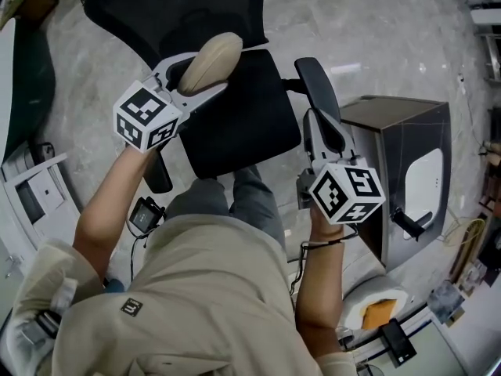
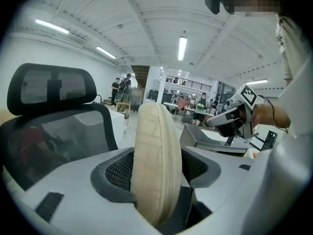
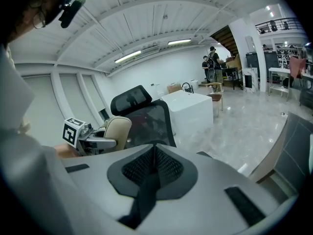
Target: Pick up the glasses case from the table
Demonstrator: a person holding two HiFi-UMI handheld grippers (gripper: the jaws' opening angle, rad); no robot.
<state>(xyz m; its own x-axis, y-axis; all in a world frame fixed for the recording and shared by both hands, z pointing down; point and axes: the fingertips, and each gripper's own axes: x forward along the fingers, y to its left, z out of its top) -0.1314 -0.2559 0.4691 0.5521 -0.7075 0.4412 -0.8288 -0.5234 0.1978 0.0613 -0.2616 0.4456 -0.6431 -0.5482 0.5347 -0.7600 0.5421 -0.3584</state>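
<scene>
A beige oval glasses case is held on edge in the air, with my left gripper shut on it. In the left gripper view the case stands upright and fills the gap between the two grey jaws. My right gripper is raised beside it at the right, its black pads pressed together with nothing between them. In the right gripper view the left gripper and the case show at the left. The left gripper view shows the right gripper at the right.
A black mesh office chair stands right below both grippers. A grey cabinet stands at the right on the marble floor. A white table stands further back in the hall, with people standing in the far distance.
</scene>
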